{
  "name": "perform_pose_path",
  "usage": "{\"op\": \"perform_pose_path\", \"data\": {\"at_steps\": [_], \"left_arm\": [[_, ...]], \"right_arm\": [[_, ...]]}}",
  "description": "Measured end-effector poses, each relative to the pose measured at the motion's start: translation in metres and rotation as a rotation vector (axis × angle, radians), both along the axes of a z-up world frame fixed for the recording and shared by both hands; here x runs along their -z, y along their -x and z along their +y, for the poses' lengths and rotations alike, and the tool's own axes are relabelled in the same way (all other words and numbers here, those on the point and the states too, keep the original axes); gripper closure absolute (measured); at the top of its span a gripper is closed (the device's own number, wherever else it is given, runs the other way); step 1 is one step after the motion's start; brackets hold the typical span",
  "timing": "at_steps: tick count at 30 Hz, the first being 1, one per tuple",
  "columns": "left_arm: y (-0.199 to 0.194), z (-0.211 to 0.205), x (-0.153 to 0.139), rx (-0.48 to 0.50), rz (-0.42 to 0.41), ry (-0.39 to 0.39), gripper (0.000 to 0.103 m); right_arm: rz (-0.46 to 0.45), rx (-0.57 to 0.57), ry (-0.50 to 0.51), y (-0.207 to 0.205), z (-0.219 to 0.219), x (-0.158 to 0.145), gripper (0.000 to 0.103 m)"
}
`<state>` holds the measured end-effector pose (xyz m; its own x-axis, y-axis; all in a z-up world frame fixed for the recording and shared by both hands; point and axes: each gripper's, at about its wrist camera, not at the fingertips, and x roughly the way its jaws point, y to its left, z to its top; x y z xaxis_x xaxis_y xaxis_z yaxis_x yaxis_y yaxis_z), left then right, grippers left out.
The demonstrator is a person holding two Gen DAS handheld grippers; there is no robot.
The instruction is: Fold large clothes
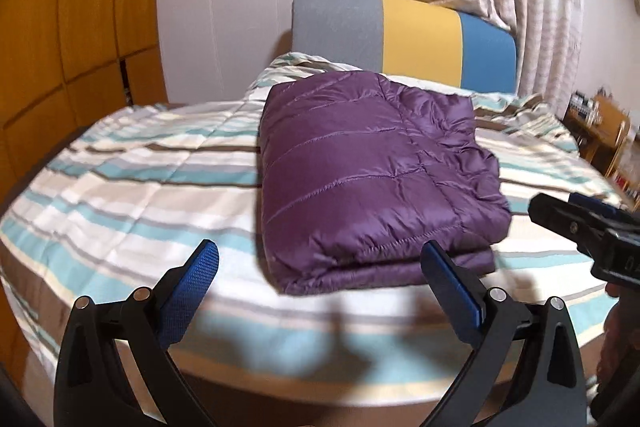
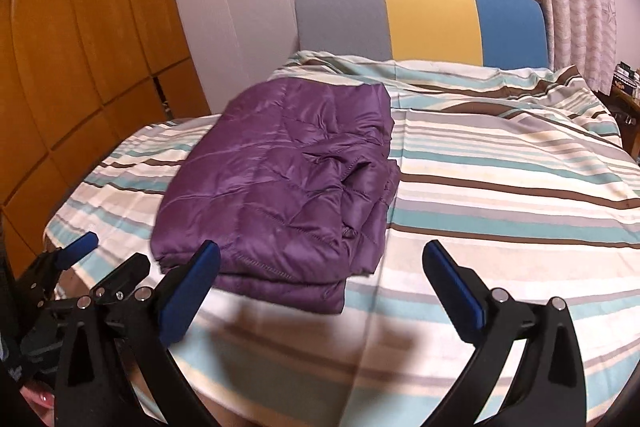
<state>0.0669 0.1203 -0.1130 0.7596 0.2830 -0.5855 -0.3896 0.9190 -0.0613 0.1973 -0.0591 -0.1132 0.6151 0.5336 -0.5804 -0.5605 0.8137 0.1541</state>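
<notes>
On the striped bedspread (image 1: 132,187) lay a folded purple down jacket (image 1: 372,179); both grippers, left (image 1: 320,267) and right (image 2: 320,267), gaped wide, holding nothing.

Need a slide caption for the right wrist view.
Right gripper open and empty above the striped bedspread, folded purple quilted jacket just ahead, left gripper alongside.

At the right edge of the left wrist view, the right tongs (image 1: 588,227) are cut off, so only one black arm and a blue tip show. At the lower left of the right wrist view, the left tongs (image 2: 86,257) are half hidden behind the near black frame. The wooden furniture (image 1: 604,135) at the far right is smeared by blur. The purple quilted jacket (image 2: 280,187) hides its lower folded layers.
</notes>
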Motion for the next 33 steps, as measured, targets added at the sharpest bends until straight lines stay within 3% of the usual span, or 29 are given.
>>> {"op": "perform_pose_path", "data": {"at_steps": [6, 14, 33], "left_arm": [[0.025, 0.005, -0.023, -0.032, -0.068, 0.089, 0.003], [0.036, -0.015, -0.041, 0.011, -0.097, 0.048, 0.003], [0.037, -0.019, -0.041, 0.02, -0.094, 0.056, 0.003]], "right_arm": [[-0.014, 0.005, -0.031, 0.021, -0.022, -0.015, 0.002], [-0.036, 0.009, -0.074, 0.036, -0.039, -0.028, 0.002], [-0.027, 0.015, -0.077, 0.035, -0.042, -0.026, 0.002]]}}
